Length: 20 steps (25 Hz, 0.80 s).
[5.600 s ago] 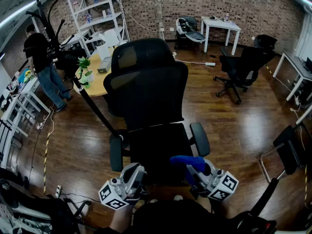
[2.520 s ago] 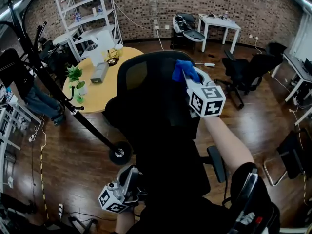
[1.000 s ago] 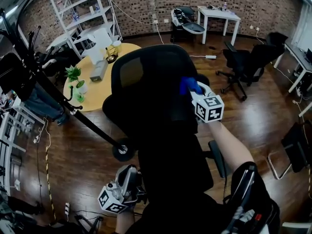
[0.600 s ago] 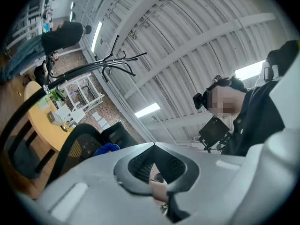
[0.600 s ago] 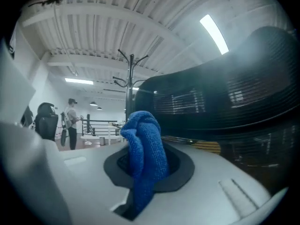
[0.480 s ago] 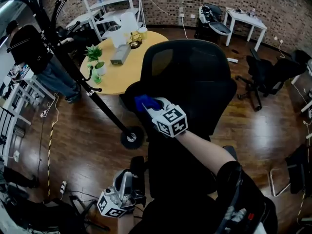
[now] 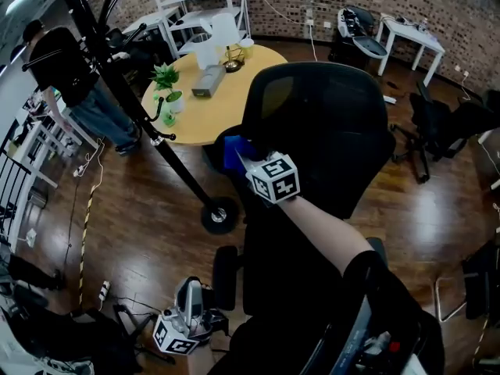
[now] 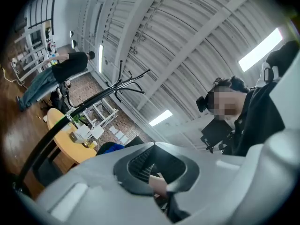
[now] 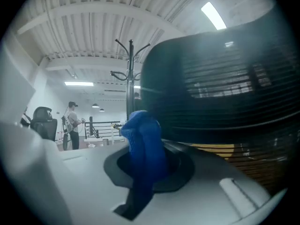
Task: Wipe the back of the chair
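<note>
Chair (image 7: pixel 328 131) back, cloth (image 7: pixel 232 150) at its edge.
We keep right gripper (image 7: pixel 239 159) jaws clamped on the cloth; left gripper (image 7: pixel 189 294) low, jaws closed, empty.

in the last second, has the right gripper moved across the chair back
Yes. Against the chair back in the head view, the right gripper with its blue cloth has gone from the back's right edge to its left edge.
</note>
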### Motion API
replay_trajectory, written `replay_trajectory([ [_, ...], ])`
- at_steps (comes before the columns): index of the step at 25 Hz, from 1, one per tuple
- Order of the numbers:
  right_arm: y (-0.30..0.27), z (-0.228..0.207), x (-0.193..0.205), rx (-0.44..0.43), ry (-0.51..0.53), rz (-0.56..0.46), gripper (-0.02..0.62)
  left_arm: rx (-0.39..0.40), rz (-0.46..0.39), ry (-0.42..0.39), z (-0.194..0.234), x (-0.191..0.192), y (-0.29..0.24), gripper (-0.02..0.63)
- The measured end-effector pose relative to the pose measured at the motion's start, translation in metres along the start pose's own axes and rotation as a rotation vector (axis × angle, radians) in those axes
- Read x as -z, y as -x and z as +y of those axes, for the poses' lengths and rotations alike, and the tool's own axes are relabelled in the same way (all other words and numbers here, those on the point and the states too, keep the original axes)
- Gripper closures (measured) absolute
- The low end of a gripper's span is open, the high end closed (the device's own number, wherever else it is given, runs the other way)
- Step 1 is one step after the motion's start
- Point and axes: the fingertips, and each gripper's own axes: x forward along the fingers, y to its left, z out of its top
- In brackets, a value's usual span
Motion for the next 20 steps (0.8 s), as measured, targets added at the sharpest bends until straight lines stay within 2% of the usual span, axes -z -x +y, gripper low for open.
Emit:
replay_trajectory([
  [6,0.088,-0.099,0.006,0.177,0.007,-0.018,0.56,0.163,0.088,0.064,-0.013,0.032,-0.056,0.604],
  [14,0.257,-0.241,0.011,0.499,-0.023,-0.061,0.56,0.322,0.213,0.155,-0.04,0.086,-0.105,0.604],
  [17,0.304,-0.271,0.011,0.589,-0.049,-0.085,0.56,0.353,0.239,0.172,-0.049,0.094,-0.116,0.604],
  [20,0.326,-0.282,0.013,0.644,-0.037,-0.085,0.56,0.374,0.249,0.176,-0.055,0.097,-0.121,0.604],
])
